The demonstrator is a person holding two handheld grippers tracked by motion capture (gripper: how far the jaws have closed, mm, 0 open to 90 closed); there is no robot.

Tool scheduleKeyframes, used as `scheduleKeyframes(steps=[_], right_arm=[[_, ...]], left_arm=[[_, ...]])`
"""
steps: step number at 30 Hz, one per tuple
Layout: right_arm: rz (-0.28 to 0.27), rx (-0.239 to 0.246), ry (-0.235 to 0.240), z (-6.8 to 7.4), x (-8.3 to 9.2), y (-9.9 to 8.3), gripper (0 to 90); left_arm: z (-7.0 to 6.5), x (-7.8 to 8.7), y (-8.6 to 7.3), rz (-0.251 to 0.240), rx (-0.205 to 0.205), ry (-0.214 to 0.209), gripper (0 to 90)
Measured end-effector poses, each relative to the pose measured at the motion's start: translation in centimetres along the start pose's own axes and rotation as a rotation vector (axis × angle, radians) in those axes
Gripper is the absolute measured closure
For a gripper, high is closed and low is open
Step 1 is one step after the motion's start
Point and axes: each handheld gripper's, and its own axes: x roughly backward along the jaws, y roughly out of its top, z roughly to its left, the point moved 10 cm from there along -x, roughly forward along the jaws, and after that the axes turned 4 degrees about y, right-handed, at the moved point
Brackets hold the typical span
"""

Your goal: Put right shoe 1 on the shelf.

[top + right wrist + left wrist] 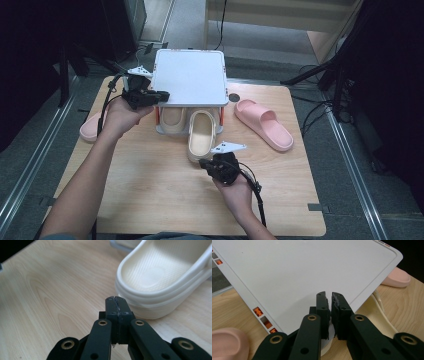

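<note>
At the heel of the cream slipper (200, 135), which sticks halfway out of the white rack's (189, 77) lower shelf on the bench (150, 190), your right tongs (117, 307) sit pressed together, empty. Your left tongs (329, 305) pinch the rack's top edge, steadying it. You look to be shelving this slipper; next, nudge its heel straight inward beside its mate.

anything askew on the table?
Yes: one cream slipper sticks half out of the white rack while its mate sits inside. The pink slippers are split, one right of the rack, one left.
</note>
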Motion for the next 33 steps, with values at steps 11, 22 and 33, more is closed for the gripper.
scheduleKeyframes(steps=[11, 22, 33], right_arm=[[0.007, 0.013, -0.06, -2.4, -1.3, 0.7, 90.0], [-0.017, 0.033, -0.077, -3.8, -2.4, 3.2, 90.0], [-0.008, 0.045, -0.09, -4.7, -2.9, 4.4, 90.0]], left_arm=[[0.2, 0.0, -0.1, -0.031, 0.026, -0.003, 85.9], [0.1, 0.0, -0.1, -0.009, 0.025, 0.012, 86.9], [0.1, 0.0, 0.0, -0.002, 0.043, 0.005, 86.9]])
